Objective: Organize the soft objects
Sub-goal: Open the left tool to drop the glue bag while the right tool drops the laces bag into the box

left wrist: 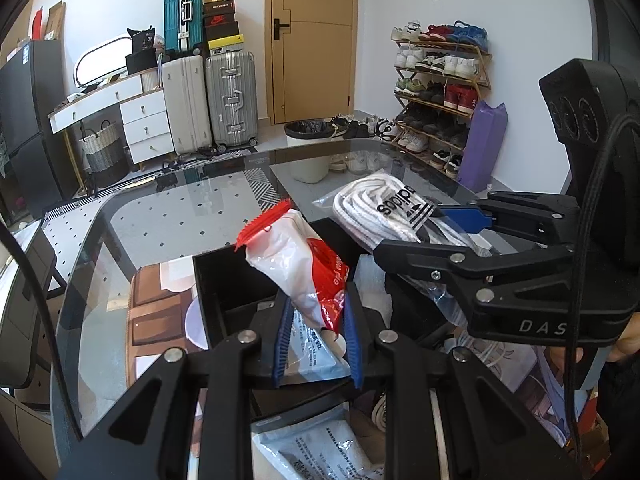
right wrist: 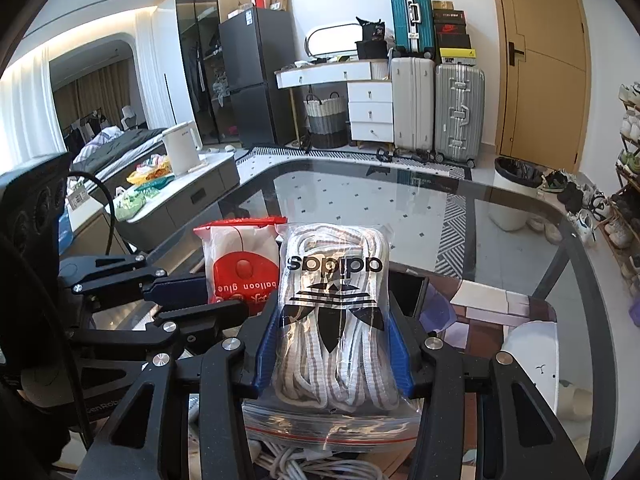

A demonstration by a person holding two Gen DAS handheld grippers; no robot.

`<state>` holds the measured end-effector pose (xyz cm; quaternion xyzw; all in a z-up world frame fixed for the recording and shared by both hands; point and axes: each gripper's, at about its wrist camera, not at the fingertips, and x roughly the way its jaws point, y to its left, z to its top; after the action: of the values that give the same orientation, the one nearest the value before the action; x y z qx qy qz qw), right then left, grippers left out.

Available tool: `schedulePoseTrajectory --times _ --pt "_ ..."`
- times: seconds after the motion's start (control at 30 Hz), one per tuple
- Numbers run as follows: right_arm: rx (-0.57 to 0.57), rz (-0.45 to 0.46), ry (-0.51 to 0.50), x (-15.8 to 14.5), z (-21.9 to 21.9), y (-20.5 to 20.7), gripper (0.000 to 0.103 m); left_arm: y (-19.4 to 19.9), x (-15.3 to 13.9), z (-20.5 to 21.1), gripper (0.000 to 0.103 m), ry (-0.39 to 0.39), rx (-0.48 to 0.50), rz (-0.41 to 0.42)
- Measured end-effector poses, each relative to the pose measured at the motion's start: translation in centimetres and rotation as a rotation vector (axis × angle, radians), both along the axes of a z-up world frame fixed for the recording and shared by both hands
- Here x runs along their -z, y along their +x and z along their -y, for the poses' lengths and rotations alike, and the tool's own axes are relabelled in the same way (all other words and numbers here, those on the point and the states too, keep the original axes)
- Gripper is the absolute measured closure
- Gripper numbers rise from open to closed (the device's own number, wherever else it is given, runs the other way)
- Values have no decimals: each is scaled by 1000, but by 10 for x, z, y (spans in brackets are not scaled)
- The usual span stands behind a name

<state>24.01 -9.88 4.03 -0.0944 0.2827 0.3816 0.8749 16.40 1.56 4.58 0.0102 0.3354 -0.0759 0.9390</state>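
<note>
My left gripper is shut on a red and white balloon glue packet, which it holds tilted above an open black box on the glass table. My right gripper is shut on a clear zip bag of white shoelaces with a black adidas logo. In the left wrist view the right gripper and its lace bag hang just right of the packet. From the right wrist view, the packet and left gripper sit at the left.
A glass table carries the black box, a brown mat and flat clear-wrapped packs. A white object lies at the table's right. Beyond stand suitcases, a shoe rack, a bin and a door.
</note>
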Motion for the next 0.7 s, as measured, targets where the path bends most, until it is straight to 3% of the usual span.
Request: schedulePoseTrajectory --times 0.33,0.43,0.5,0.53,0.63,0.7 --pt "-11 3 -42 9 -13 4 55 2 9 1 79 5 4 -40" --pt "-8 16 -39 7 -12 1 48 1 9 1 76 1 5 -47" --pt "9 26 -36 5 -6 -2 34 -2 7 0 58 5 -8 -40" --pt "15 32 -34 5 -4 -3 33 -3 6 -1 52 4 -11 -36" --pt "39 45 -29 2 9 -11 25 -11 2 -4 48 3 -17 -25" --pt "60 46 -9 1 21 -16 10 -16 2 -6 41 5 -26 -26"
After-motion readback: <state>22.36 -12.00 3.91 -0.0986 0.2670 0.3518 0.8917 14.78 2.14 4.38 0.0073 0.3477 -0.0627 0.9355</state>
